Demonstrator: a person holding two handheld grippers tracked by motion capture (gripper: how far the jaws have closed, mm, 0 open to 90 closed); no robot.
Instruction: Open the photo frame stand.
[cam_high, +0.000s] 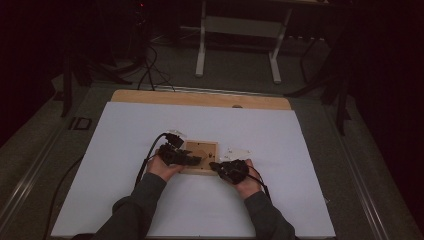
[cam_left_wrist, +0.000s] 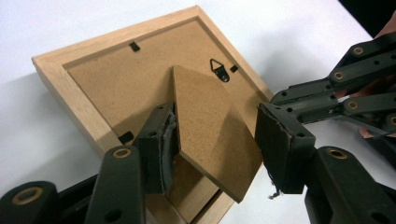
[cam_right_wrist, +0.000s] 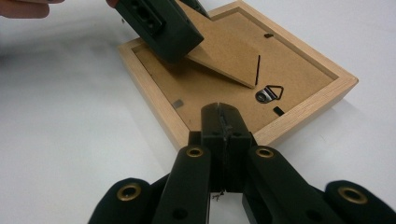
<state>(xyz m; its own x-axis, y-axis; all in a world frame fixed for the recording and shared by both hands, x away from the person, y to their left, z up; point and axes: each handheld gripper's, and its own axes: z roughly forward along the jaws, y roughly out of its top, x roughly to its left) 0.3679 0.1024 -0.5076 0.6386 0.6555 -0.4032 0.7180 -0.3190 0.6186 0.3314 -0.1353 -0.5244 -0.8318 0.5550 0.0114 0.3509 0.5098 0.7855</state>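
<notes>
A light wooden picture frame (cam_high: 206, 146) (cam_left_wrist: 60, 79) (cam_right_wrist: 308, 100) lies face down on the white table sheet, its brown backing board up. The backing's fibreboard easel stand (cam_left_wrist: 210, 135) (cam_right_wrist: 224, 51) is tilted up off the board. My left gripper (cam_left_wrist: 215, 140) (cam_high: 194, 160) straddles this stand, one pad pressed on each side edge. My right gripper (cam_right_wrist: 222, 112) (cam_high: 215, 166) is shut with nothing between its jaws. Its tips rest on the frame's near rail, close to the metal hanger (cam_right_wrist: 269, 93) (cam_left_wrist: 219, 70).
Small pale scraps (cam_high: 235, 150) lie right of the frame. Beyond the sheet's far edge a strip of wooden tabletop (cam_high: 200, 98) shows. White desk legs (cam_high: 201, 45) stand on the floor farther back. A black cable (cam_high: 150, 155) trails left from my left gripper.
</notes>
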